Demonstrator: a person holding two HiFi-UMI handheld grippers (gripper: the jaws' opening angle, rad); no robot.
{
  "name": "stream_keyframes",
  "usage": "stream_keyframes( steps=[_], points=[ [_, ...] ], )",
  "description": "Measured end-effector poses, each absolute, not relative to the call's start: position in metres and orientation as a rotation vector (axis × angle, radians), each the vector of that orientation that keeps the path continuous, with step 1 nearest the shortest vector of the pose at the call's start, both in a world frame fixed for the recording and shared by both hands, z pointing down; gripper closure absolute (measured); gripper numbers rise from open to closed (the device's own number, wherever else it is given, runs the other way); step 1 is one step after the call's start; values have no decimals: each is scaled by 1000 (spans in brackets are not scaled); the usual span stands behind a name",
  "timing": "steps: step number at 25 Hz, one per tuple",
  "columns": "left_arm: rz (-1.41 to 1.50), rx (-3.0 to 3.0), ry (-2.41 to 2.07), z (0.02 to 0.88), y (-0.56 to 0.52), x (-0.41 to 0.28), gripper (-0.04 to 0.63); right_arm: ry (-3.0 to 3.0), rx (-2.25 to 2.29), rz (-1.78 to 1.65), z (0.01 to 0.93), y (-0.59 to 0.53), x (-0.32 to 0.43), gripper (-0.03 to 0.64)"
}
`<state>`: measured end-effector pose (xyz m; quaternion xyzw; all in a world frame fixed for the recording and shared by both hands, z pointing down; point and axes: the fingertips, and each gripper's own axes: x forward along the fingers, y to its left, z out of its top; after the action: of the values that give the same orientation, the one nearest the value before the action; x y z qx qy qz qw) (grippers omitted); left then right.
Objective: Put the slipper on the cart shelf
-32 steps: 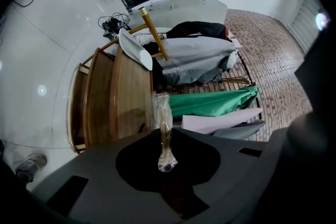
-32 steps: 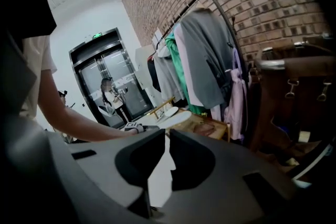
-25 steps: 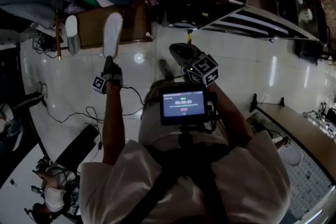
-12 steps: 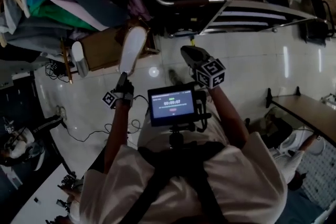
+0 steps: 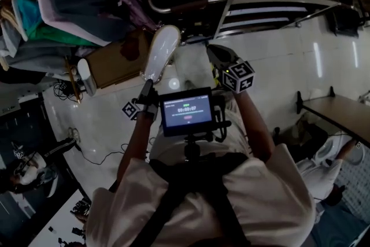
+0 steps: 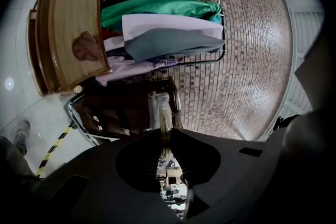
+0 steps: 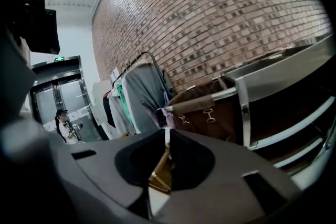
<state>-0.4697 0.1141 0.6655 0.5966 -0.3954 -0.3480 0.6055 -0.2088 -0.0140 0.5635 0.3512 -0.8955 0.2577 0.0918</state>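
Your left gripper [image 5: 148,87] has its jaws nearly closed on one end of the smooth, oval white slipper [image 5: 162,50], held up over glossy floor tiles [image 5: 110,118]. Your right gripper [image 5: 213,51], just beside it, is closed and empty. Beyond is the cart's [image 5: 173,4] chrome rail. To the left, a wooden stand [image 5: 113,58] and hung clothes [image 5: 75,3] crowd in.

Ahead, the cart rail [image 5: 191,4] is crossing the path, dark open space lying behind it. To the left, hanging clothes [image 5: 69,3] are crowding in beside a wooden stand [image 5: 113,58]. Rightward, the tiled floor [image 5: 277,61] is lying open.
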Motion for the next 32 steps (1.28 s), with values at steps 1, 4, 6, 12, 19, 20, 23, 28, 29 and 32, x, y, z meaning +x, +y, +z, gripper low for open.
stream_keyframes(
  steps=[1,4,6,12,19,20,23,28,29,32],
  points=[
    [-803,1383,-900,665,111,-447,543,-2659,1055,770,564,-19,-189,574],
    [-811,1385,-876,665,104,-394,543,-2658,1068,779,563,-31,-140,574],
    [-831,1384,-878,663,103,-375,543,-2659,1047,773,561,-34,-121,574],
    [-889,1325,-928,661,102,-307,543,-2660,962,719,552,-51,-57,574],
    [-880,1344,-973,660,98,-229,543,-2682,942,710,549,-73,19,574],
    [-884,1344,-976,661,98,-218,543,-2682,937,716,551,-73,29,574],
    [-897,1350,-987,662,96,-191,543,-2685,913,720,554,-75,53,574],
    [-925,1364,-1004,663,85,-140,543,-2698,878,698,549,-79,104,574],
    [-931,1367,-1009,664,82,-127,543,-2700,875,697,549,-81,118,574],
    [-942,1376,-1020,669,73,-94,543,-2712,878,682,551,-89,157,574]
  ],
)
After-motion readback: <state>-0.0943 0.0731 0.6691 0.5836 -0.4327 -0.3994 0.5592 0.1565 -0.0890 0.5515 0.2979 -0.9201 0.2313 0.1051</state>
